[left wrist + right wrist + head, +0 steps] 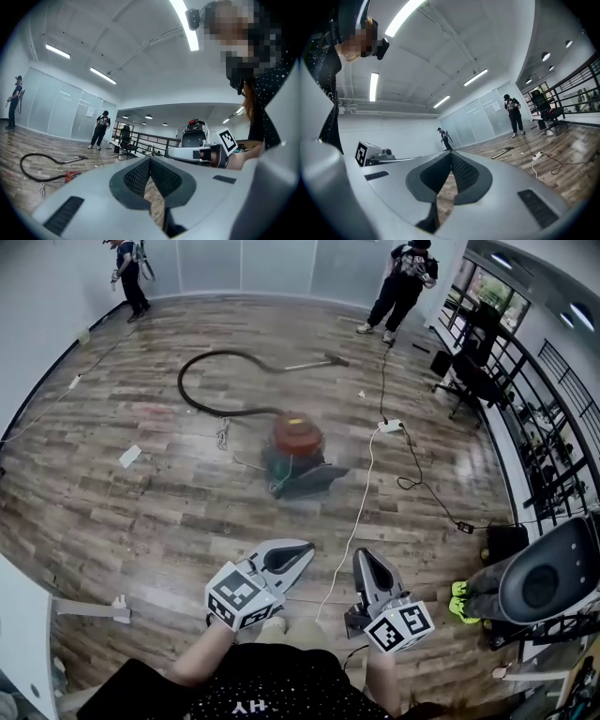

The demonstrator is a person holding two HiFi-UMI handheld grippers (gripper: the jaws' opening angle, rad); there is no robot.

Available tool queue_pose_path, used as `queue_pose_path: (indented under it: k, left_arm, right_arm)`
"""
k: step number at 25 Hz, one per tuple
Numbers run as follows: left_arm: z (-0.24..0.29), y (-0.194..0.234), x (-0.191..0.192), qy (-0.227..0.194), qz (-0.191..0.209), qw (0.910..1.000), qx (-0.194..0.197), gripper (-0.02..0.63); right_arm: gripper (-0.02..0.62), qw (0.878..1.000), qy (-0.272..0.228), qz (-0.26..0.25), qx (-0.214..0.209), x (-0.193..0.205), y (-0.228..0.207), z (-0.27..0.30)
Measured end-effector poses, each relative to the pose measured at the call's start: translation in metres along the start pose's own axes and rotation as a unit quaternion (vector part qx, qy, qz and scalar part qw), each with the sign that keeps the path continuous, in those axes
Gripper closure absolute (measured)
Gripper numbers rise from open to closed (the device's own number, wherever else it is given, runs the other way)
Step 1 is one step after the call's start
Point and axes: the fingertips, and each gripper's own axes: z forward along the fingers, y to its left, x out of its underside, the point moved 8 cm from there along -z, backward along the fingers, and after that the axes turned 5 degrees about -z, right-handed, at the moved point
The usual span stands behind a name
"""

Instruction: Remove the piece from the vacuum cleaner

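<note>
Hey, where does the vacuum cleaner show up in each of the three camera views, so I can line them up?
Head view: the vacuum cleaner sits mid-floor, near the picture's centre.
Left gripper view: only its red top shows, small, at lower left.
Right gripper view: not in it.
Shared landmark: the person in black standing by the glass wall, also left of centre in the left gripper view and at right in the right gripper view.

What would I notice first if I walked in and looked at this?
A red and teal vacuum cleaner sits in the middle of the wooden floor, and its black hose loops away behind it. Close to the camera, the left gripper and right gripper point toward it, both shut and empty.
</note>
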Motion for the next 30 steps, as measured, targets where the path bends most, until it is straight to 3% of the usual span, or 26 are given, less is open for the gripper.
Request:
queue_pose_path:
  k: [7, 13, 18, 24, 30]
  left_arm:
    - [0.037, 0.034, -0.004, 0.02, -0.011, 0.9996, 0.015, 0.598]
    - [0.088, 0.091, -0.014, 0.02, -0.022, 0.9995, -0.014, 0.598]
    - [0.146, 0.147, -0.03, 0.01, -0.023, 0.9992, -0.03, 0.598]
    - [0.218, 0.22, -0.047, -0.012, -0.063, 0.996, -0.062, 0.598]
    - [0.27, 0.268, -0.047, -0.004, -0.051, 0.9965, -0.066, 0.598]
  right_arm:
    - [0.584, 1.0, 0.004, 0.002, 0.012, -0.004, -0.041, 0.033]
    - [0.584, 1.0, 0.012, -0.006, -0.02, -0.013, -0.093, 0.098]
    - [0.584, 0.999, 0.015, -0.003, -0.04, -0.028, -0.158, 0.155]
    - [0.584, 0.998, 0.012, -0.001, -0.06, -0.053, -0.244, 0.216]
    - [0.584, 0.996, 0.009, 0.034, -0.078, -0.051, -0.323, 0.259]
